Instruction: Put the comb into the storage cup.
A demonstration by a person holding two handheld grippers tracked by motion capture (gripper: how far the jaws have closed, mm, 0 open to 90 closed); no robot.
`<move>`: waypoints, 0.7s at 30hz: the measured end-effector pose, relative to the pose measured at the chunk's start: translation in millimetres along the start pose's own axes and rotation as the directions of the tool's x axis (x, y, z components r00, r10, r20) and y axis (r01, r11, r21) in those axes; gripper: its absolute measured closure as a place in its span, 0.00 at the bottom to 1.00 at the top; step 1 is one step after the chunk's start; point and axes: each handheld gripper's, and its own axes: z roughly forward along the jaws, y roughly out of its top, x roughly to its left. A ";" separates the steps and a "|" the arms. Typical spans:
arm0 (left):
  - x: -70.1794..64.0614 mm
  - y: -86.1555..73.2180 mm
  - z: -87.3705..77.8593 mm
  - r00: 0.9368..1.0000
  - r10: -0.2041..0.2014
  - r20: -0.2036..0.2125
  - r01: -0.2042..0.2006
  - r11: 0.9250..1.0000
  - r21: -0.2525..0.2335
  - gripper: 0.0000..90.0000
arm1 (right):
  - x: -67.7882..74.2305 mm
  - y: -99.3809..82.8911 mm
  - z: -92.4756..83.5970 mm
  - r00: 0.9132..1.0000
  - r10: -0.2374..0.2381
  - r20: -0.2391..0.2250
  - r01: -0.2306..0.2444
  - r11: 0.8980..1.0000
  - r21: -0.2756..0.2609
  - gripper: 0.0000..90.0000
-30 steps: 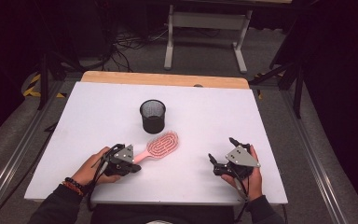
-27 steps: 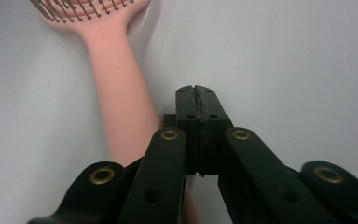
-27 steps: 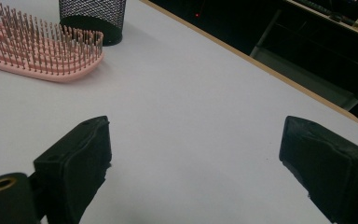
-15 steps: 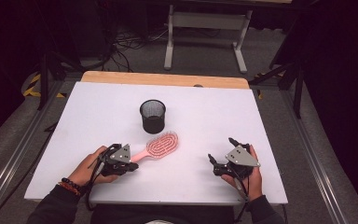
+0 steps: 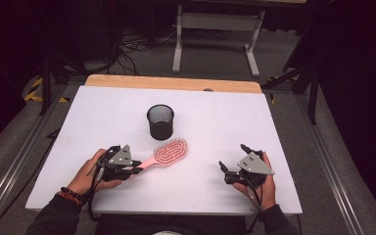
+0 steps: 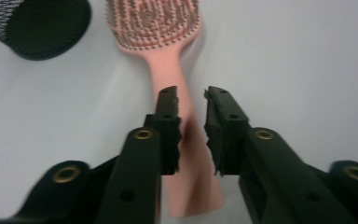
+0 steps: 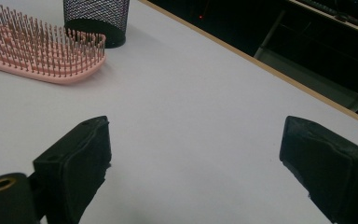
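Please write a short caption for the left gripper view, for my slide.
Left gripper, fingers just opening, straddles the handle of a pink hairbrush lying beside a black mesh cup.

My left gripper (image 6: 191, 100) view: hairbrush (image 6: 168, 42) head cut off by top edge, handle partly hidden behind my jaws. Whether pads touch handle, cannot tell. Mesh cup (image 6: 37, 25), left of hairbrush, cut off at top-left corner, blurred. My right gripper (image 7: 193, 161) view: hairbrush handle cut off by left edge; cup top beyond hairbrush cropped.
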 end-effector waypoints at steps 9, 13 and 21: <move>1.3 1.3 -1.9 0.995 -0.067 -0.075 0.064 0.997 -0.041 0.43 | -1.1 -0.1 -0.3 1.000 0.001 0.001 -0.001 1.000 -0.004 0.11; 1.8 3.5 -0.2 0.988 -0.127 -0.092 0.122 0.991 -0.055 0.23 | -1.0 -0.2 0.0 1.000 0.001 0.001 -0.001 1.000 -0.003 0.11; 6.8 7.5 5.7 0.973 -0.215 -0.088 0.214 0.977 -0.021 0.10 | -1.2 -0.7 1.0 1.000 0.002 0.004 -0.002 1.000 0.003 0.10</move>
